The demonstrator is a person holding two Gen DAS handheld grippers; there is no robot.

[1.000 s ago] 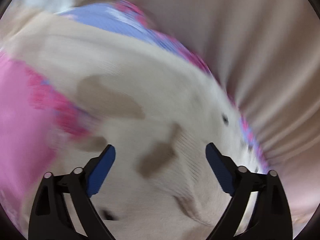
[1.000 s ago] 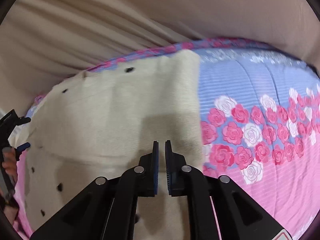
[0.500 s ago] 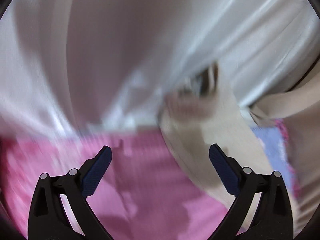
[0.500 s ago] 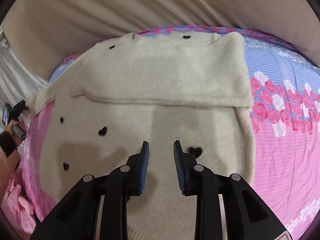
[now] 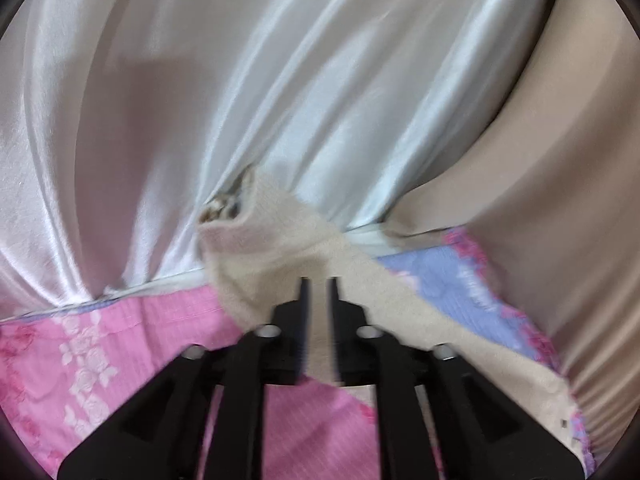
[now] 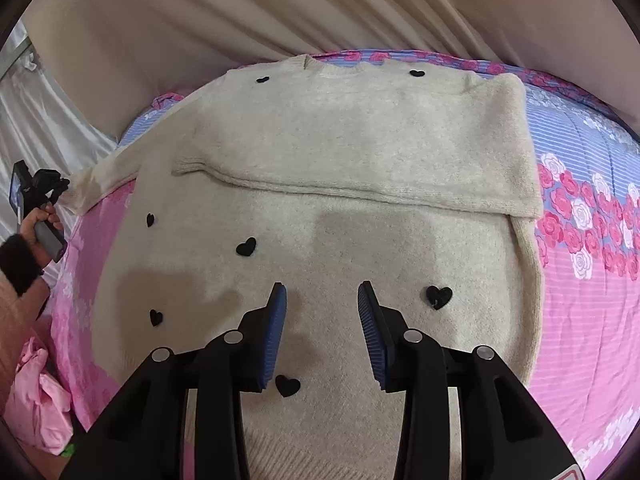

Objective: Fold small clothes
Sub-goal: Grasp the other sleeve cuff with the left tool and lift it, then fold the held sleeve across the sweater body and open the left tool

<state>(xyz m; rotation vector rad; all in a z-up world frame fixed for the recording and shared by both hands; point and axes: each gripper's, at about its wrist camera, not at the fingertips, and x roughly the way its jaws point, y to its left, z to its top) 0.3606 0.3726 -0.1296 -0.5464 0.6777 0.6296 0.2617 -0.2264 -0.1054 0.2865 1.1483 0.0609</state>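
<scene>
Left gripper [image 5: 318, 300]: swung off the cream heart-patterned knit sweater [image 6: 320, 208] body, now nearly closed pinching its outstretched sleeve [image 5: 280, 256] | right gripper [image 6: 322, 312]: opened, empty, above sweater's middle | sweater flat on pink floral bedspread [image 6: 580, 320], other sleeve folded | next: this sleeve.

Even, soft indoor light fell from above, bright enough to read colour everywhere. Through my left wrist camera everything was smeared by motion blur: my left tool [image 5: 318, 300] showed soft edges, and the satin curtain [image 5: 248, 92] carried pale sheen along its folds. My right wrist view was sharp, with my right tool [image 6: 322, 304] casting a faint grey shadow on the cream sweater [image 6: 360, 152]. Both pictures bowed strongly at the rim and went black in the corners.
</scene>
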